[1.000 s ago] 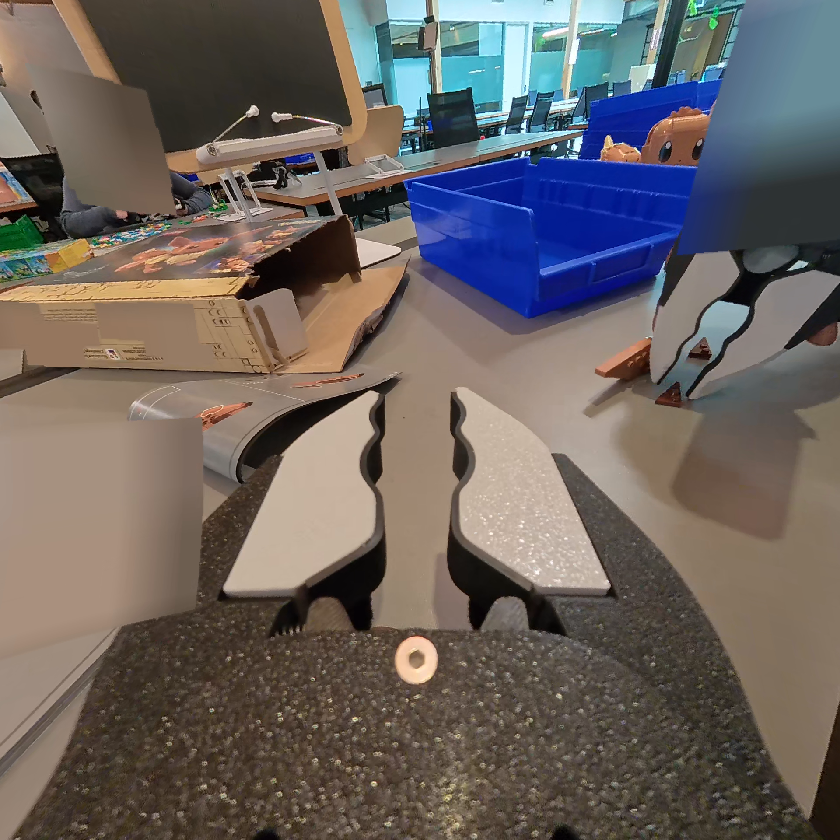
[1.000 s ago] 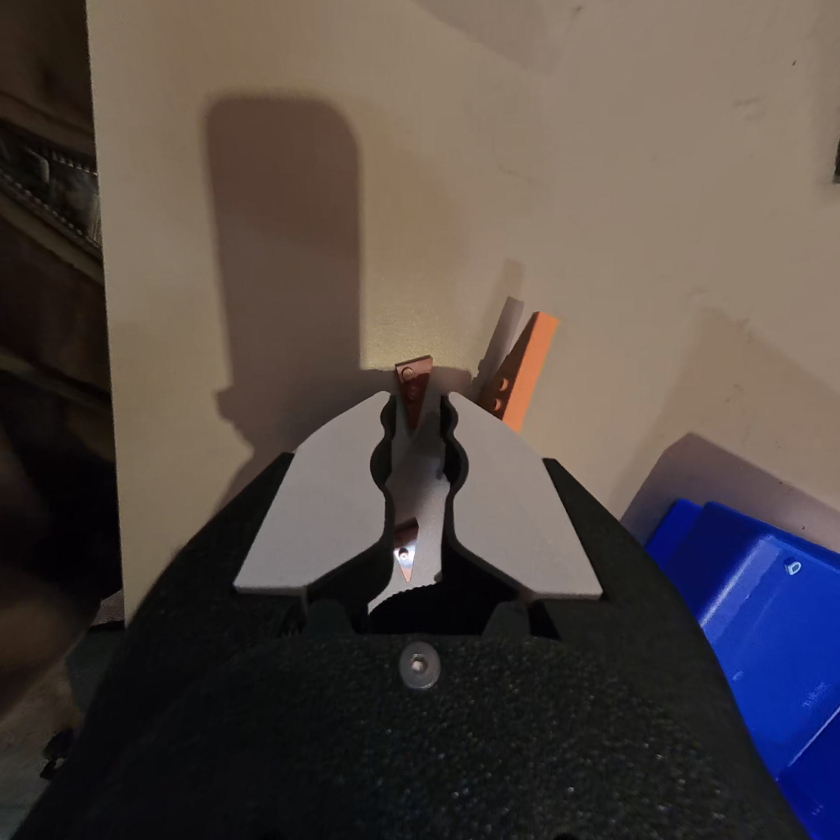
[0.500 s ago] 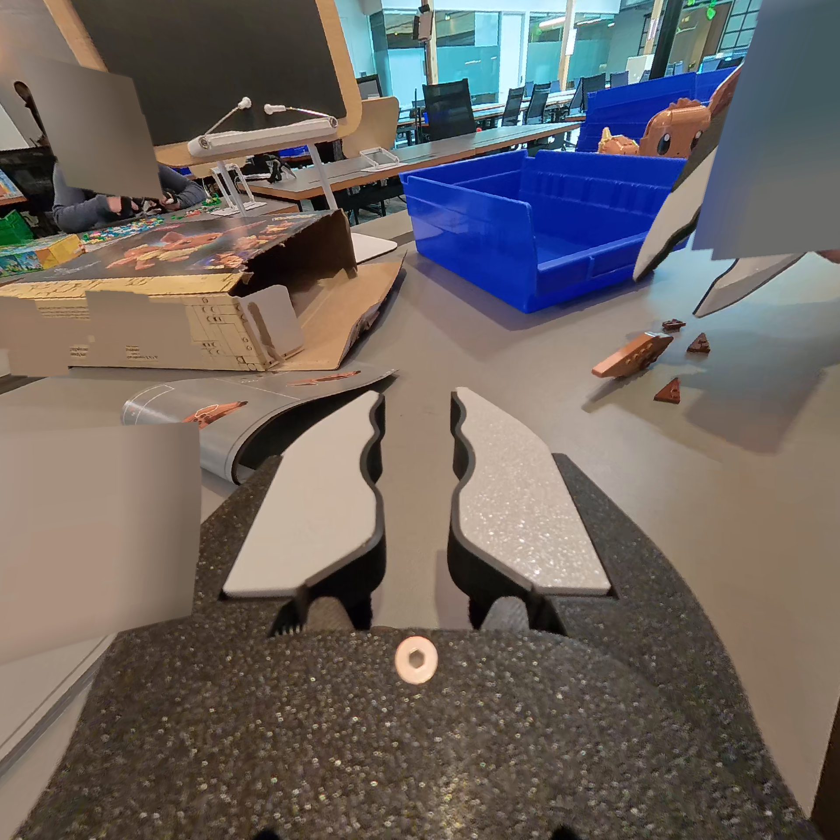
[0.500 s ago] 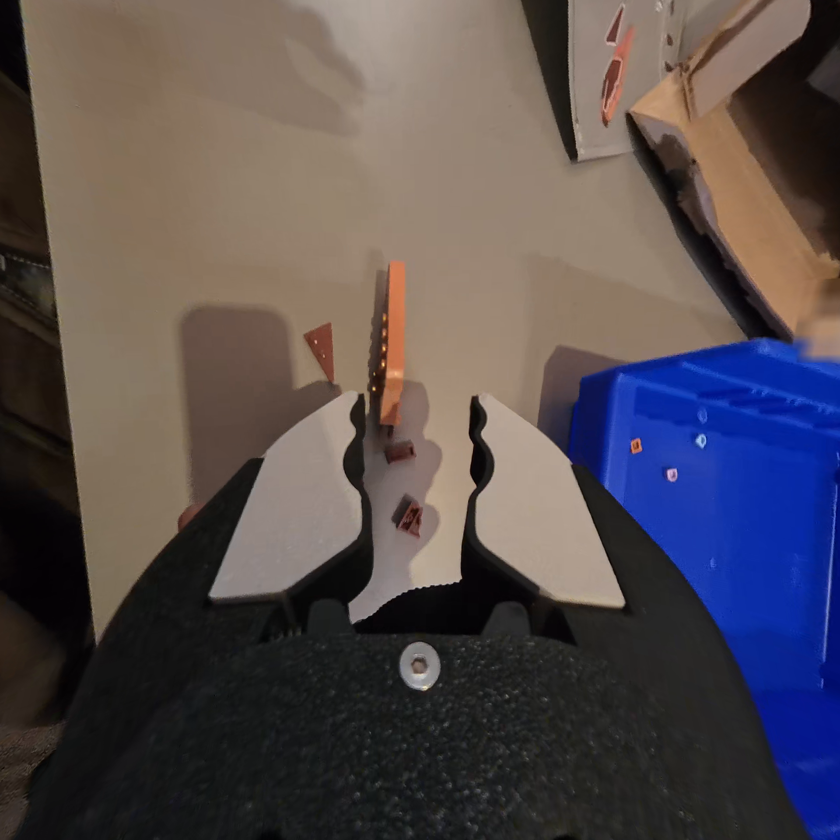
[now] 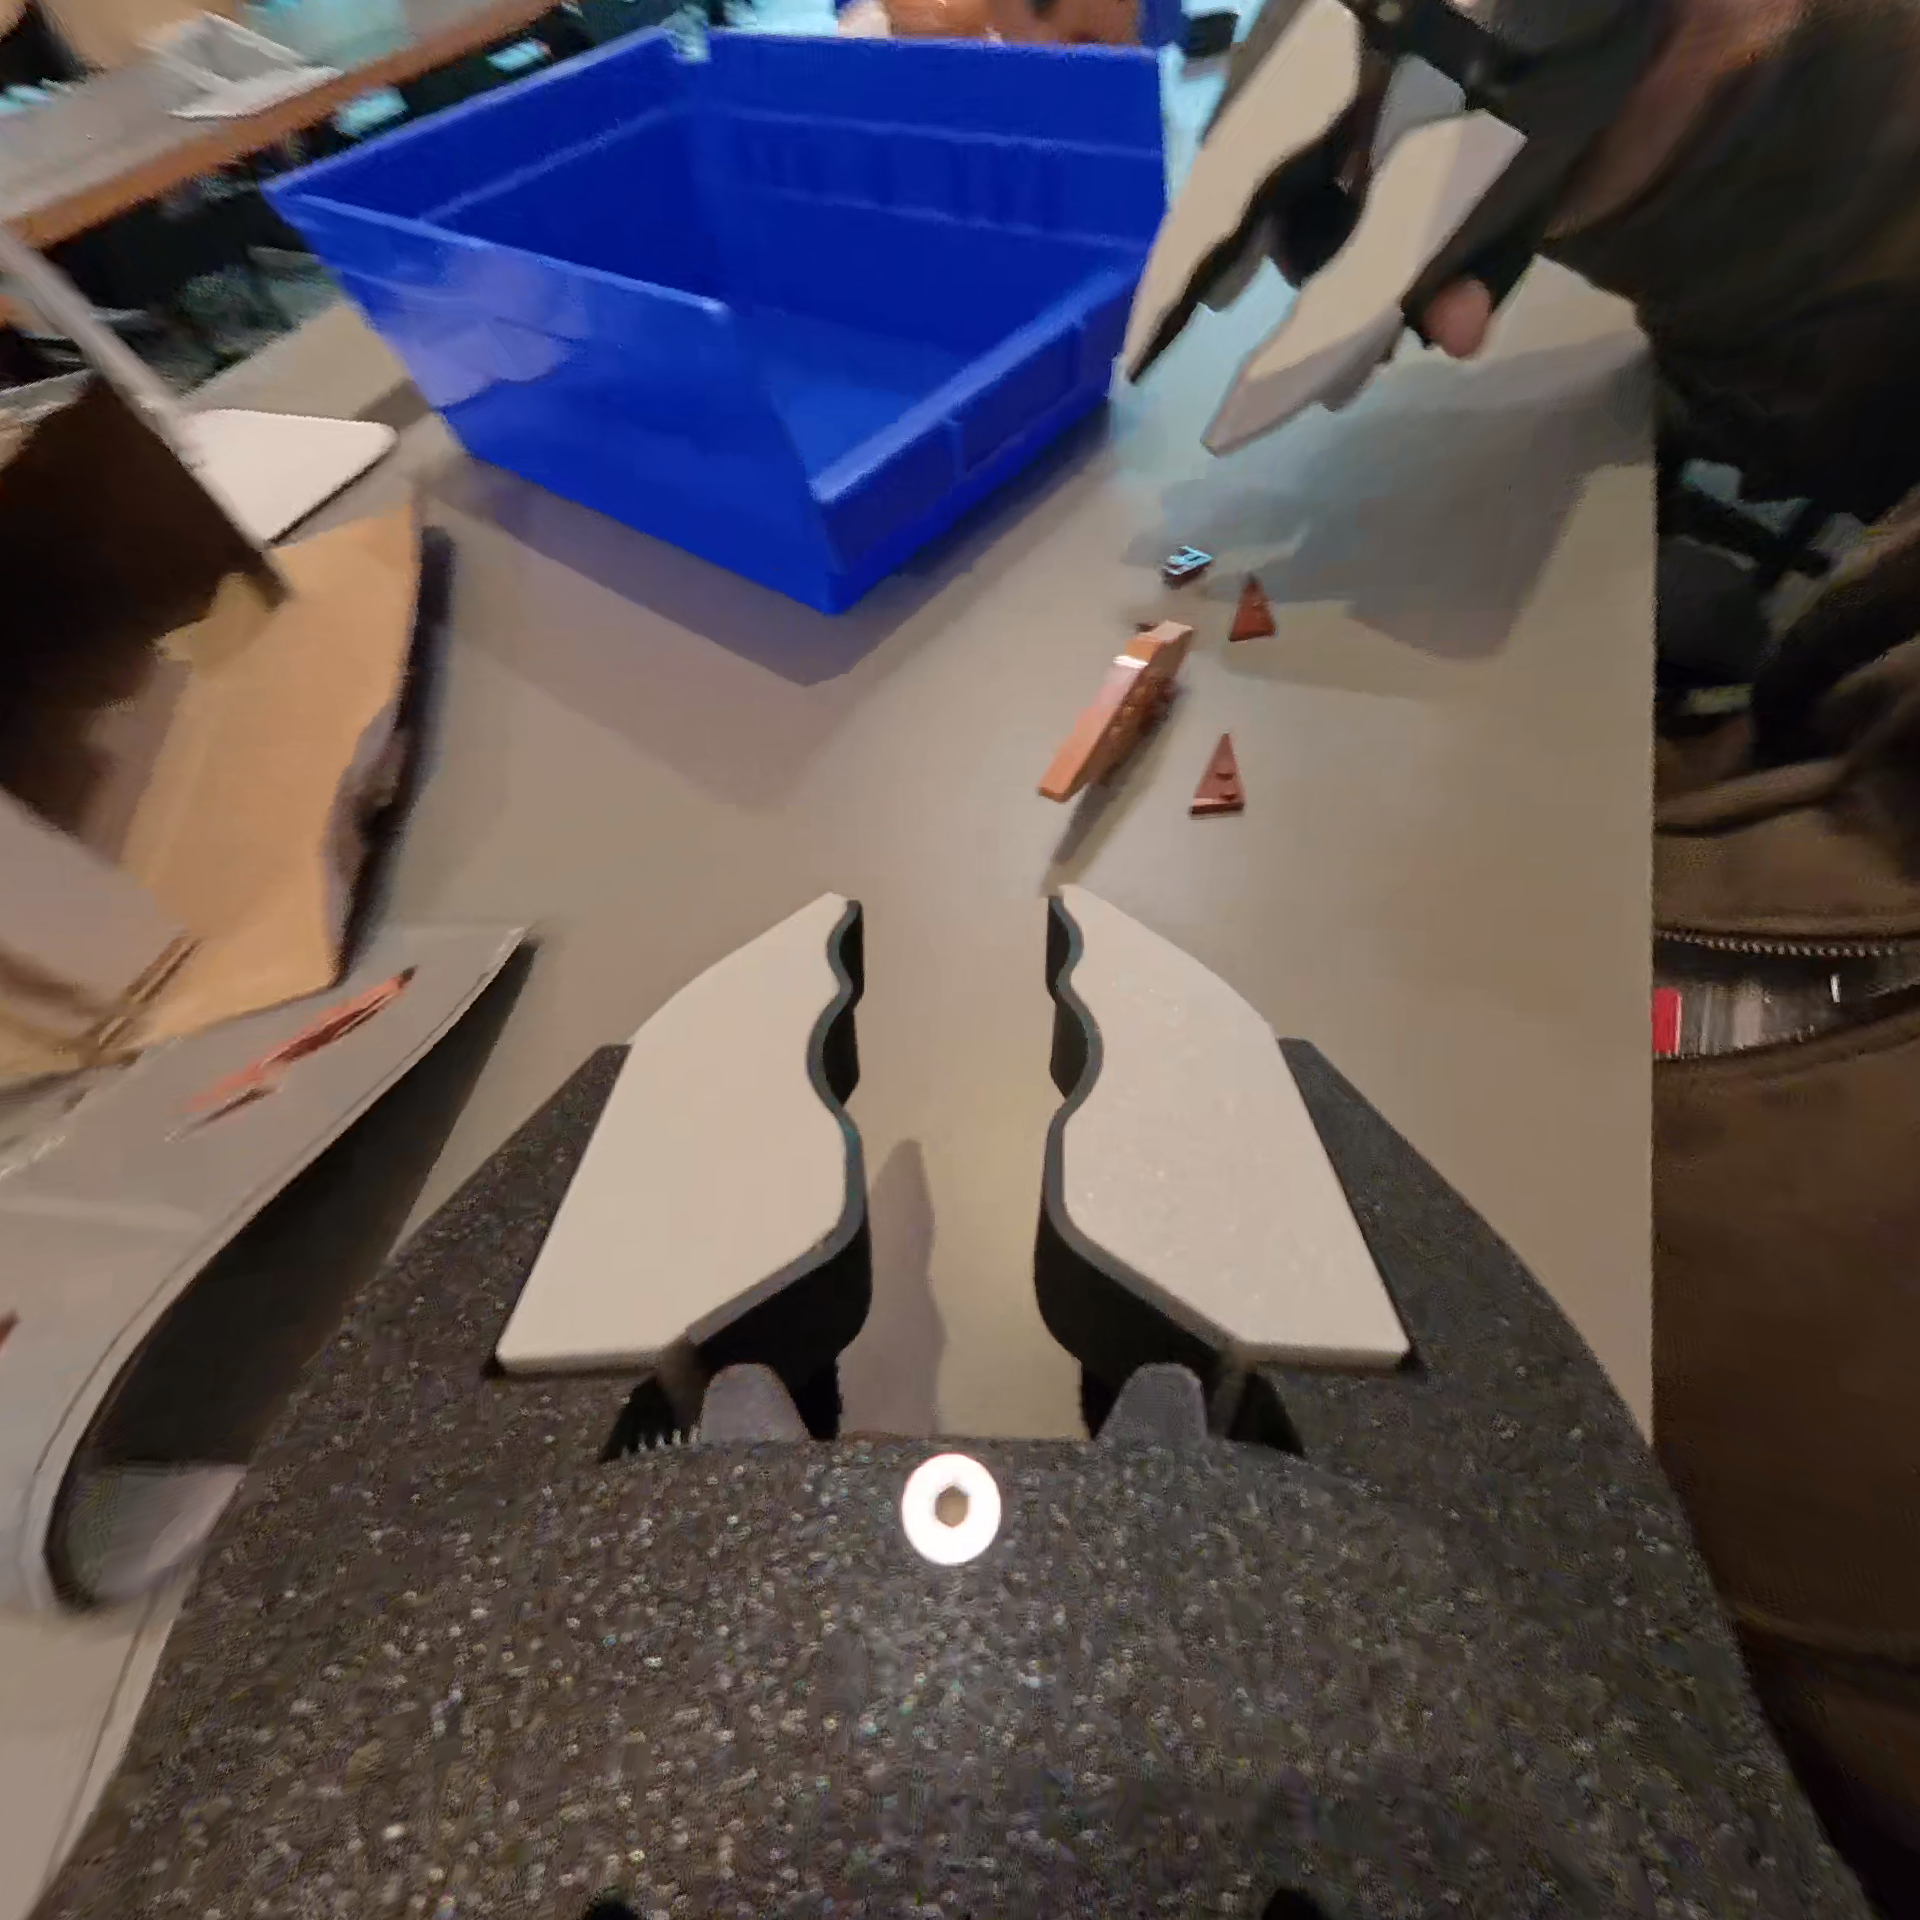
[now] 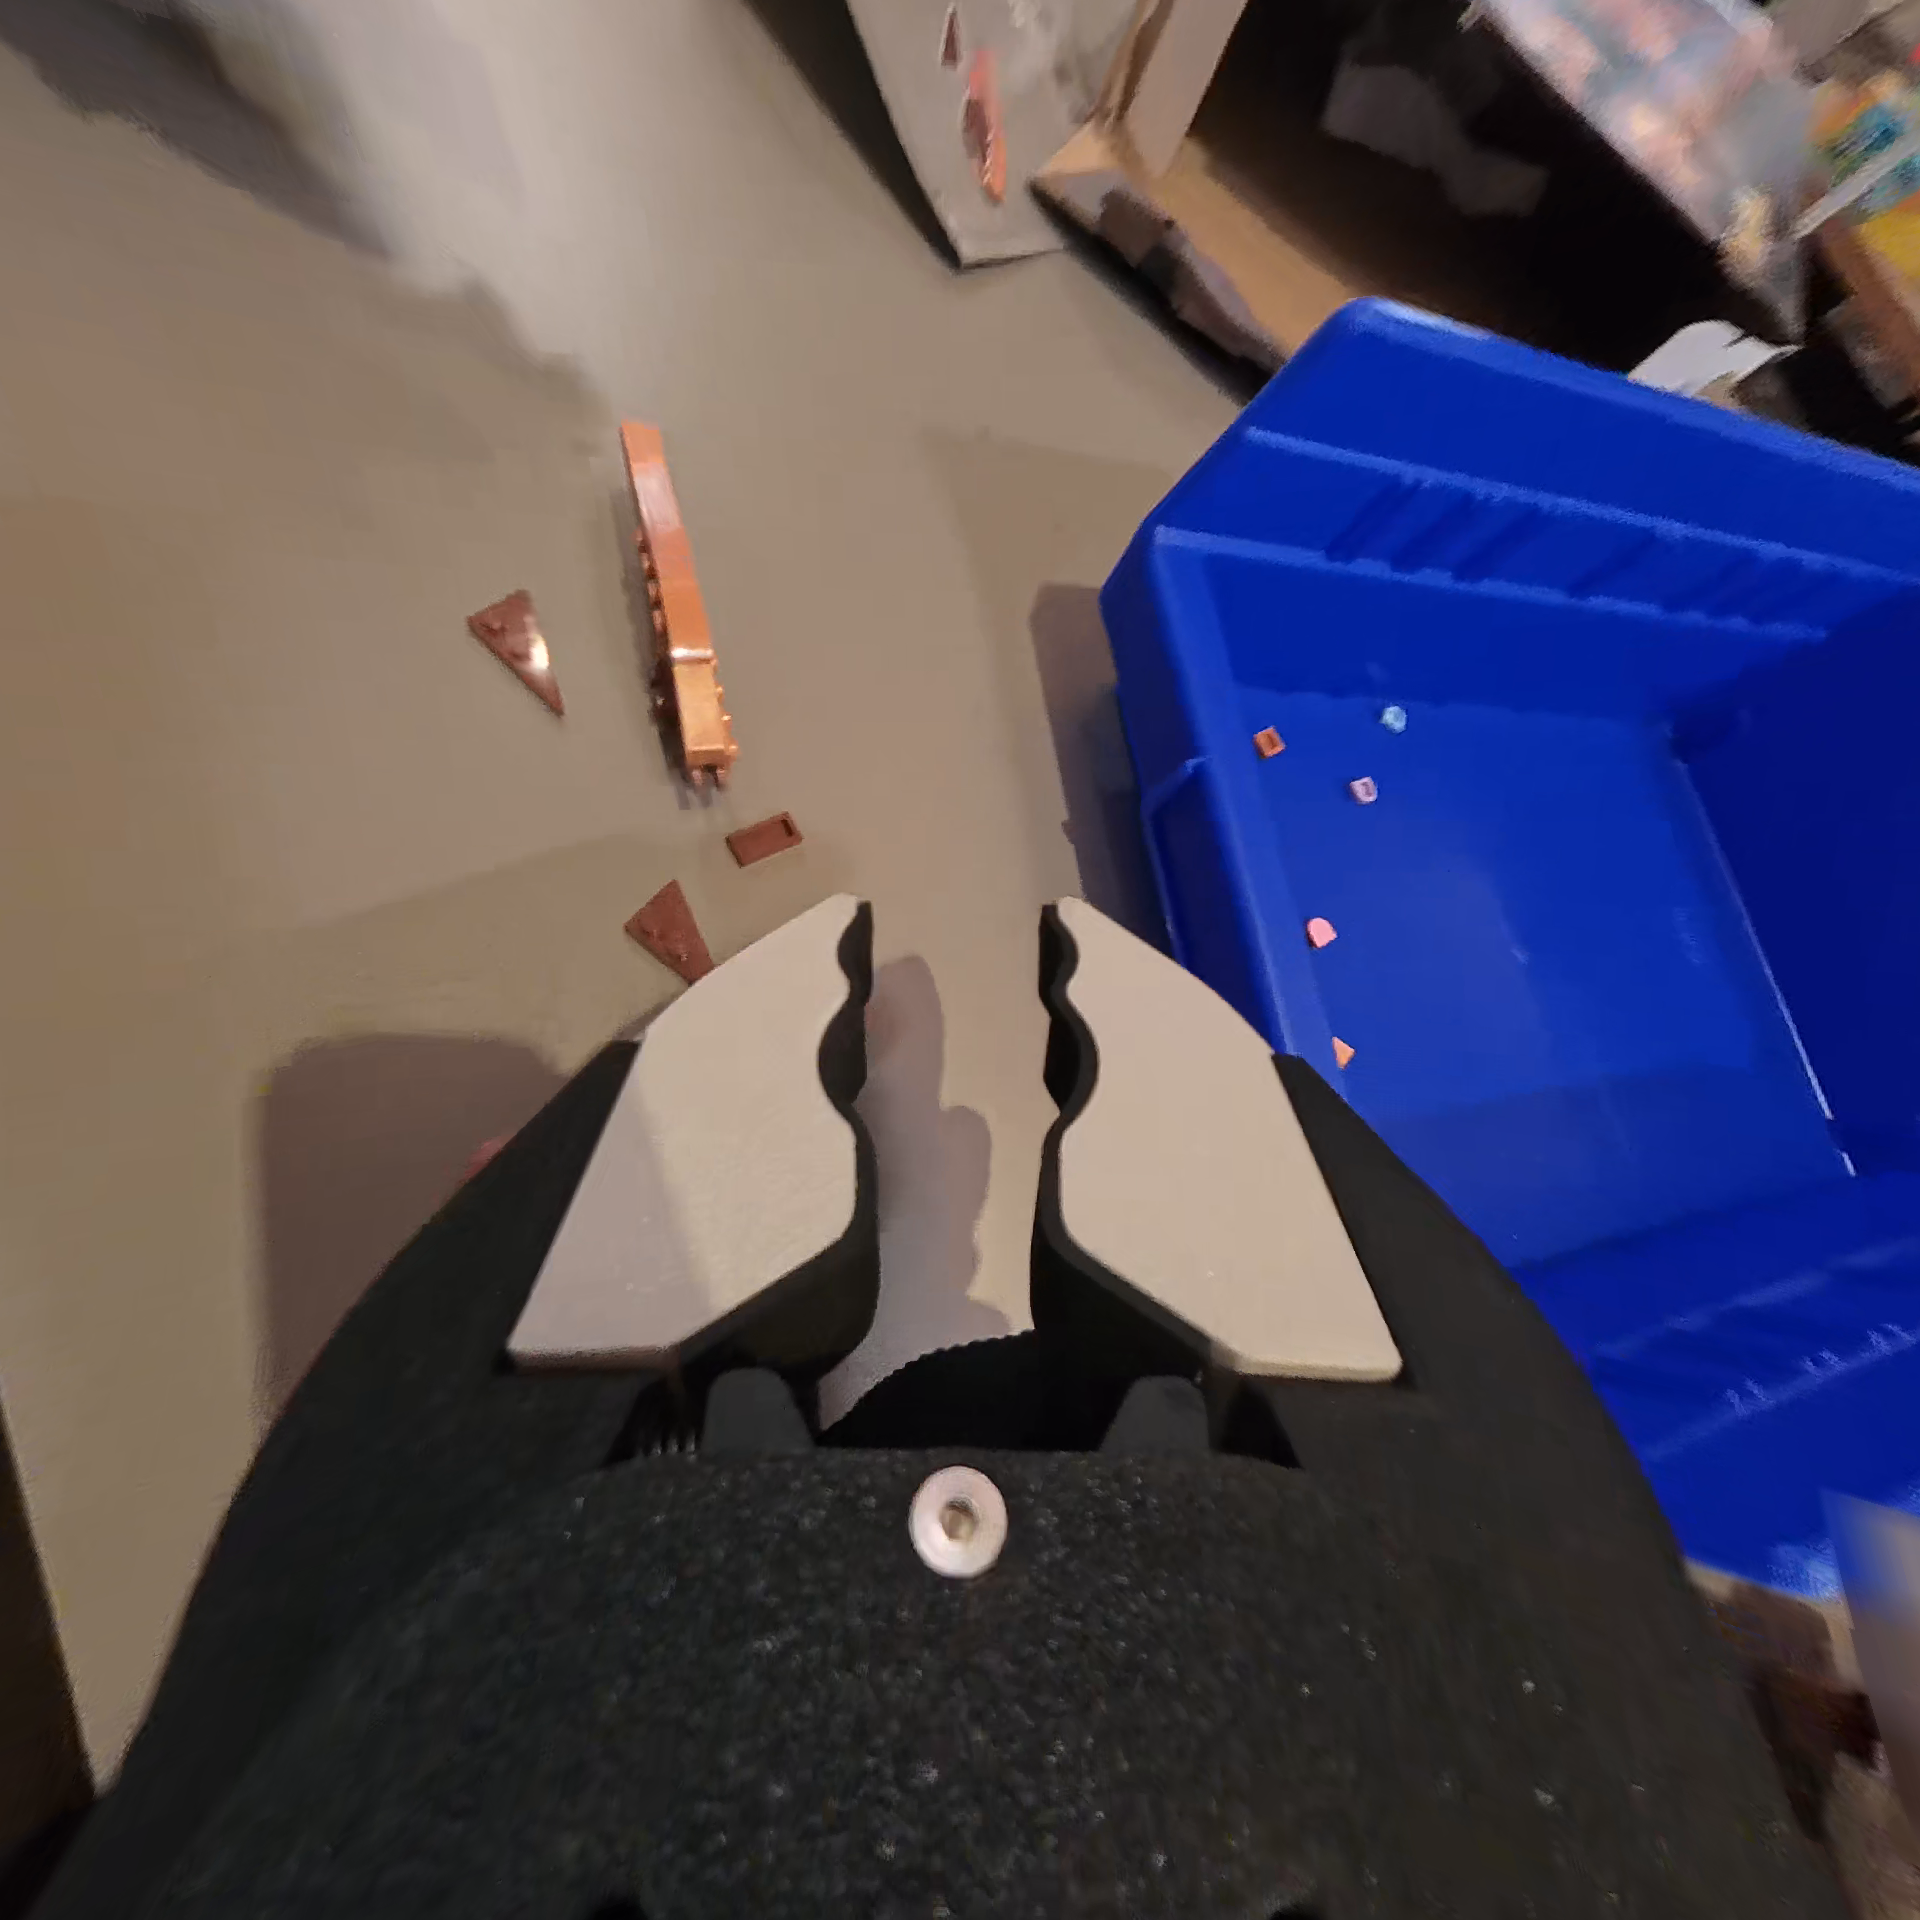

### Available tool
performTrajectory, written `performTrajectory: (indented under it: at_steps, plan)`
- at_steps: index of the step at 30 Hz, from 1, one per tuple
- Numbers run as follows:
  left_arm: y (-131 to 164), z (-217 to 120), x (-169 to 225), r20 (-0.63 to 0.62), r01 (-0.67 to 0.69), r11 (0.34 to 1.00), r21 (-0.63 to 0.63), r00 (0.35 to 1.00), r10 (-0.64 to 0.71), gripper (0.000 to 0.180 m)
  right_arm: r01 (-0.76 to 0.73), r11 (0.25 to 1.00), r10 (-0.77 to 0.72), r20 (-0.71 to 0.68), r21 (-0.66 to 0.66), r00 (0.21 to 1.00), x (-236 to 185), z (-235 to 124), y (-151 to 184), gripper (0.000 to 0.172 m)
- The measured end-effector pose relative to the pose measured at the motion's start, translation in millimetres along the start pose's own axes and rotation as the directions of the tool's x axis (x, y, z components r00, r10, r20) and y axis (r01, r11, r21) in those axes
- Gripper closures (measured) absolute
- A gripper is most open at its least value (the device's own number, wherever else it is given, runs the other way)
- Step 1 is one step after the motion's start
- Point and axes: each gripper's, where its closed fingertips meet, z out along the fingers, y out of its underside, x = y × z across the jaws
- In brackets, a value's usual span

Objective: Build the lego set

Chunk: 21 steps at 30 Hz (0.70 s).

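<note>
Two hand-held grippers over one grey table (image 5: pixel 644 727), both spread, nothing between the pads.

Left to right, left wrist view:
- Open cardboard box (image 5: pixel 208 665), brown, at the left edge, blurred.
- Printed booklet (image 5: pixel 260 1122), grey, curled, lying just below the box.
- Blue bin (image 5: pixel 644 343), open-topped, at the far centre of the table.
- Left hand-held gripper (image 5: pixel 951 914), low in the foreground, grey fingers (image 5: pixel 717 1143) parted, only bare table seen through the gap.
- Long orange-brown brick strip (image 5: pixel 1117 712), tilted on its edge, ahead and right of the left fingertips, not touching them.
- Small brown plate (image 5: pixel 1184 561), beyond the strip's far end.
- Two brown wedge pieces, one (image 5: pixel 1221 779) right of the strip, one (image 5: pixel 1252 613) farther off.
- Right hand-held gripper (image 5: pixel 1195 400), raised above the pieces, tips pointed down, parted, clear of the table.
- Dark sleeve and jacket (image 5: pixel 1766 1039) along the right edge.

Left to right, right wrist view:
- Brown wedge (image 6: pixel 520 649), left of the strip.
- Orange-brown strip (image 6: pixel 675 613), on edge.
- Small brown plate (image 6: pixel 764 836), near the strip's end.
- Second wedge (image 6: pixel 670 930), partly hidden behind the left fingertip.
- Right hand-held gripper (image 6: pixel 956 914), parted, gap bare.
- Blue bin (image 6: pixel 1174 831), just beside the right finger, a few tiny coloured bits (image 6: pixel 1320 930) on its floor.
</note>
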Motion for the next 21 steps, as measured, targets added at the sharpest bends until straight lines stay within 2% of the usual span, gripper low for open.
performTrajectory:
  at_steps: [5,8,14,18,21]
  plan:
    - [-4.2,36.8,20.8,-0.177,-0.052,0.998,-0.032,0.983,0.045,0.140,-0.020,0.988,0.032,-0.077,0.156,0.996,5.7,-9.9,-6.7,0.150]
    - [-0.3,53.5,26.1,-0.188,-0.097,0.995,-0.030,0.978,0.090,0.138,-0.013,0.979,0.033,-0.093,0.202,0.995,8.1,-7.9,-10.1,0.154]
    - [2.8,68.8,29.8,-0.159,-0.224,0.974,-0.037,0.964,0.215,0.138,0.022,0.986,-0.003,-0.114,0.163,0.993,4.9,7.1,-5.2,0.154]
    - [11.8,83.9,37.0,-0.208,-0.292,0.949,-0.120,0.942,0.263,0.139,0.038,0.990,-0.023,-0.115,0.134,0.993,0.5,13.2,-2.9,0.154]
    - [7.6,93.6,38.3,-0.209,-0.283,0.951,-0.127,0.945,0.253,0.138,0.045,0.992,-0.031,-0.117,0.121,0.993,-0.6,16.1,-2.5,0.154]
